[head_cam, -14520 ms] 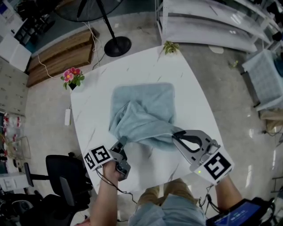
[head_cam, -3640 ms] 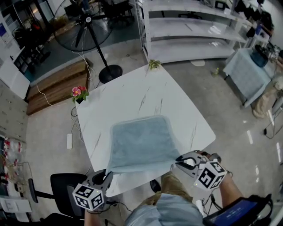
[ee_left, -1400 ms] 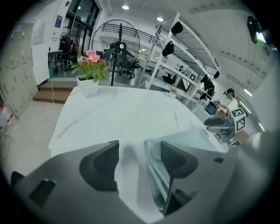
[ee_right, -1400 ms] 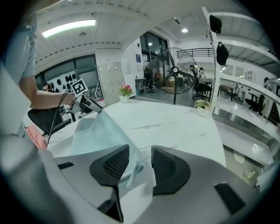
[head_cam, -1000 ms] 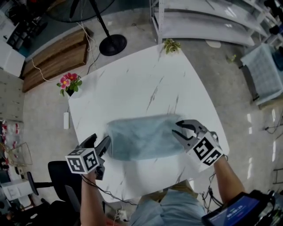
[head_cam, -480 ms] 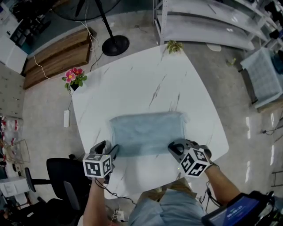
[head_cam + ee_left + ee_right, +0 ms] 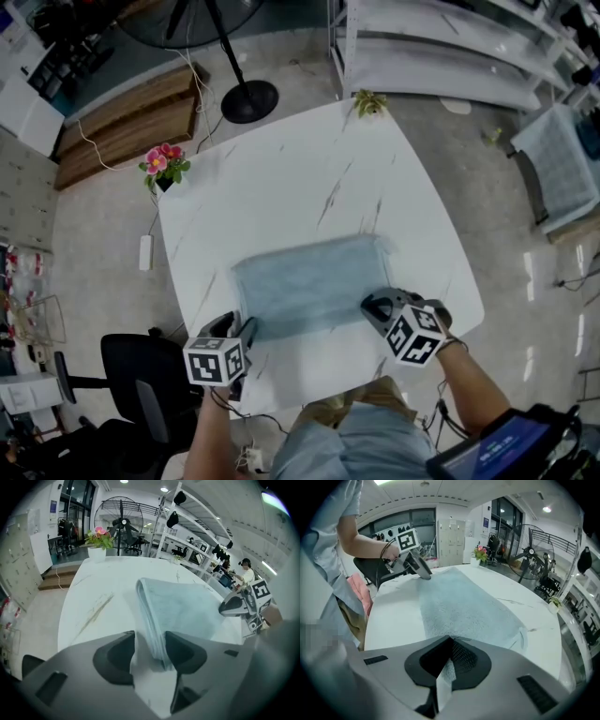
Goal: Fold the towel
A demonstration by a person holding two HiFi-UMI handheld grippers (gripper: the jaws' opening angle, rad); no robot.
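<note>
Left tongs (image 7: pixel 150 635) have just been closing but are not shut yet. The thick near corner of the towel (image 7: pixel 309 281) sits between the 2 jaws. It leans on 1 jaw, and a bit of white shows by the other. The right tongs (image 7: pixel 449 645) are squeezed tight, and a thin bit of the towel's edge is pinched in them. I think each hand takes 1 near corner so that both corners can go up together and the edge keeps straight. The big white bench (image 7: pixel 300 169) is the largest thing, and its wide bare top gives the cloth room to lie flat. The pale blue towel lies across the middle of it as a long strip, nearer to the person than to the far side. It looks doubled over already, because layers show at its left end. So I think 1 fold is done and another is about to start. The left tongs need to close on all the layers, or some may slip out and the fold may go crooked. A pot of pink flowers (image 7: pixel 164 164) stands at the bench's left corner and a small green plant (image 7: pixel 368 101) at the far corner. Both are well apart from the towel, so they are out of the way.
</note>
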